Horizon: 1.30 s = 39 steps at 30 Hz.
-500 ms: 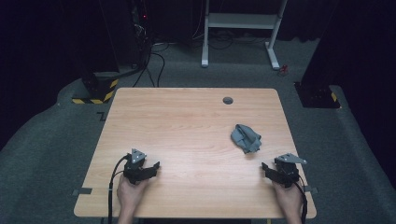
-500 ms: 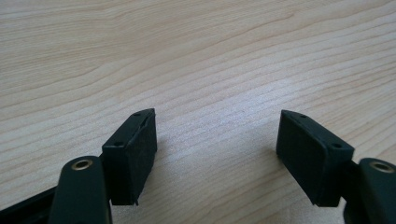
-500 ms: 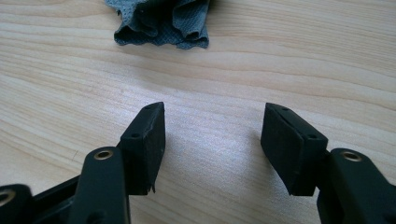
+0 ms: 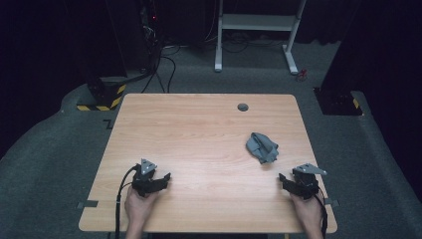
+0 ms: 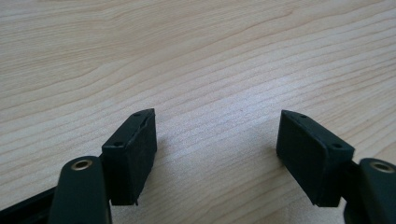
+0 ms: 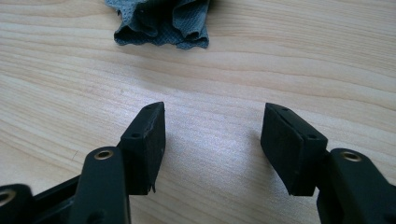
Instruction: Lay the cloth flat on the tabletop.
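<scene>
A crumpled grey cloth (image 4: 262,146) lies on the right half of the wooden table (image 4: 199,134). In the right gripper view the same cloth (image 6: 161,21) sits just beyond the jaws, slightly left of centre. My right gripper (image 4: 284,178) rests near the table's front right corner, open, with bare wood between its jaws (image 6: 212,122). My left gripper (image 4: 164,178) rests near the front left, also open over bare wood (image 5: 217,128). A hand holds each gripper from the table's near edge.
A small dark round grommet (image 4: 243,107) is set in the table near its far edge. Beyond the table stand a white desk frame (image 4: 259,30) and dark equipment with cables (image 4: 149,45) on grey carpet.
</scene>
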Motion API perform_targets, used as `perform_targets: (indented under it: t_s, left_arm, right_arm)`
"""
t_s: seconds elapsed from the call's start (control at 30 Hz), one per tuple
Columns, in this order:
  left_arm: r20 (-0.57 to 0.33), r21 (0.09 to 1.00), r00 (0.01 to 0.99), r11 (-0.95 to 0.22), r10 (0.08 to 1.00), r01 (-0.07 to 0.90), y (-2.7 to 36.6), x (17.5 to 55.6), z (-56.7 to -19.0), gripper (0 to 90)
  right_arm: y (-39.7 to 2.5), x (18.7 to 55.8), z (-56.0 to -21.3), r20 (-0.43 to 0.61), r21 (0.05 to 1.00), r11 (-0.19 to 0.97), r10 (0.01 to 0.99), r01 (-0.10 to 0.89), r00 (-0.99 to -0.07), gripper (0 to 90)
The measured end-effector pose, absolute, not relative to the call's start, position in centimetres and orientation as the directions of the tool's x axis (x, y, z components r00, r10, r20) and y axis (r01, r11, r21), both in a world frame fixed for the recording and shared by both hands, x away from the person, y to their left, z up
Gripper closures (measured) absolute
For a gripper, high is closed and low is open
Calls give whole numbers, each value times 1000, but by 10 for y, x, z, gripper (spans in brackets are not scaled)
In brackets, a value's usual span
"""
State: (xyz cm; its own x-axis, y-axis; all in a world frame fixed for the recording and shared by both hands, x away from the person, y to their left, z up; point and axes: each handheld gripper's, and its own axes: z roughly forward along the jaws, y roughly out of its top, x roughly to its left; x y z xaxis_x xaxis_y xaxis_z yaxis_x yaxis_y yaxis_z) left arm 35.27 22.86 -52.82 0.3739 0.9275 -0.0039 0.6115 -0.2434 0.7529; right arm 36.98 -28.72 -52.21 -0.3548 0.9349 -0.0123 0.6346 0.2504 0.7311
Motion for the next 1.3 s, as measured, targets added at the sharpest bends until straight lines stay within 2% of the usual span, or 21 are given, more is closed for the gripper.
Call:
perform_targets:
  t_s: [0.33, 0.6, 0.9, 1.3]
  left_arm:
    - [-3, 753, 378, -247, 926, 610, 229, 353, -528, 292]
    - [-1, 752, 380, -249, 925, 610, 229, 353, -528, 291]
    - [-1, 752, 380, -250, 925, 610, 228, 353, -528, 292]
    - [-1, 752, 381, -250, 925, 610, 228, 353, -528, 291]
  right_arm:
    - [-285, 368, -521, -18, 751, 255, 930, 609, -367, 478]
    - [-263, 374, -505, 18, 771, 266, 899, 578, -438, 495]
    - [-238, 392, -487, -7, 790, 307, 870, 530, -493, 489]
    - [-222, 416, -486, -16, 781, 317, 872, 538, -489, 471]
